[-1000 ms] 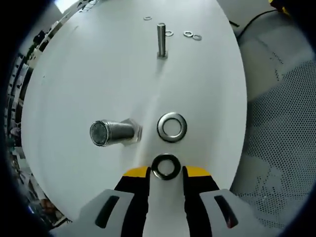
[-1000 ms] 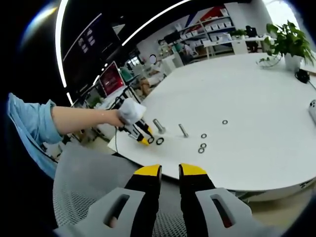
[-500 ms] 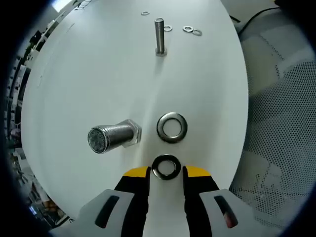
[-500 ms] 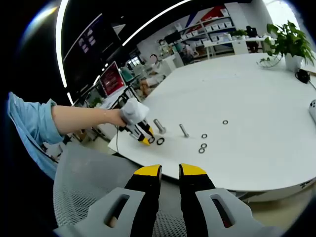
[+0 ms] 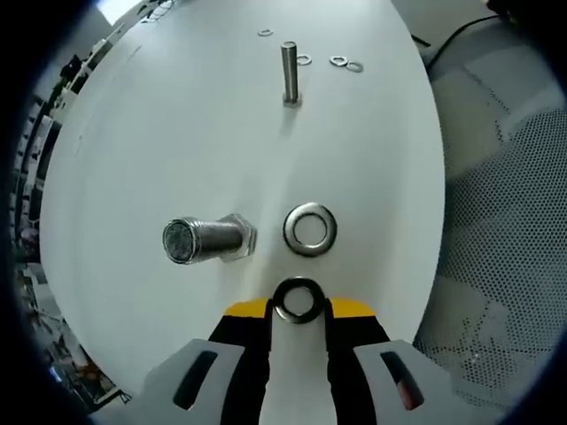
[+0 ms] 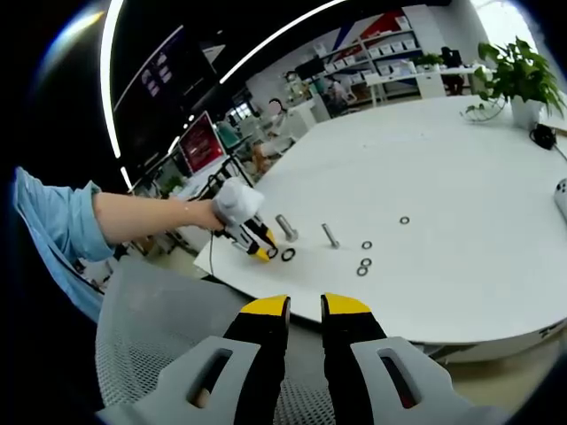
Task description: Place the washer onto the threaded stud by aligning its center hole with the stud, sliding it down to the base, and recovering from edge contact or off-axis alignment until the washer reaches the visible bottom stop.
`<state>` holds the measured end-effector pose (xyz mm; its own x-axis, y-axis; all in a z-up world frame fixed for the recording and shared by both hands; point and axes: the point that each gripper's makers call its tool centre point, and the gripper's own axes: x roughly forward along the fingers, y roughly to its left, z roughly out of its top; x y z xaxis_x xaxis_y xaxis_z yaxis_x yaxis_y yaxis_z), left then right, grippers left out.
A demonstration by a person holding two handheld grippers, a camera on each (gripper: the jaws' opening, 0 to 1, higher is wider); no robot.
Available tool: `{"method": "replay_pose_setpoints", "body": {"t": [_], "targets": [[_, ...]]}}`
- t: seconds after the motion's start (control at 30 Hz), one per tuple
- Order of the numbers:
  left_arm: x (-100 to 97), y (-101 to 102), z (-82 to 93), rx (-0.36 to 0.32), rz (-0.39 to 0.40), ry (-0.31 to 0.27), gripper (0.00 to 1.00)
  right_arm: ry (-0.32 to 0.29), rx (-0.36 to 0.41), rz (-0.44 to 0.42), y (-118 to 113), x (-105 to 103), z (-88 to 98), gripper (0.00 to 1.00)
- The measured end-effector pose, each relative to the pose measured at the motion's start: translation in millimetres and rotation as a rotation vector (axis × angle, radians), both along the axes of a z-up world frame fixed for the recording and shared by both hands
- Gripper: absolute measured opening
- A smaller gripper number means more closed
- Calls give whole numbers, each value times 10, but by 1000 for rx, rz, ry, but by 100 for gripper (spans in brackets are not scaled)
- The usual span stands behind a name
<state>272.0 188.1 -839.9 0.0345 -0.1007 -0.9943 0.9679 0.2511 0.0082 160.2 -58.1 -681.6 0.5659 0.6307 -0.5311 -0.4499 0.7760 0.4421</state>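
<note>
While the white round table [image 5: 177, 133] and its hardware lay as they had a second before, the left tool [image 5: 298, 309] had narrowed its yellow-tipped jaws until they touched the dark steel washer [image 5: 298, 300] on both flanks; earlier a gap showed on each side. In my judgement the grasp was just made, and lift and alignment were not yet begun.

The washer lay flat at the table's near edge. The large threaded stud with hexagonal base [image 5: 205, 239] stood at its 10 o'clock, and a brighter silver washer [image 5: 310, 229] lay at its 12 o'clock, just beside the stud. A slim upright bolt [image 5: 290, 73] stood well beyond, with small washers [image 5: 345, 63] near it.

The right tool [image 6: 305, 312] hung idle off the table, its jaws slightly parted and empty.

No brand, label or legible writing was found.
</note>
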Motion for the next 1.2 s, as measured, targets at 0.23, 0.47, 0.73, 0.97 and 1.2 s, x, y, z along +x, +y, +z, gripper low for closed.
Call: {"method": "replay_pose_setpoints", "body": {"t": [0.23, 0.47, 0.73, 0.97, 1.2], "targets": [[-4, 0, -5, -33, 3, -14, 22, 0, -1, 2, 1, -3, 0, 17], [3, -3, -2, -36, 8, -20, 20, -1, 0, 2, 2, -6, 4, 17], [35, -35, 33, -53, -5, -73, 19, -2, 3, 4, 3, -7, 5, 17], [154, -108, 183, -94, 19, -121, 19, -3, 5, 5, 6, -3, 8, 17], [260, -121, 340, -123, 52, -157, 19, -5, 6, 1, 3, 5, 12, 17]]}}
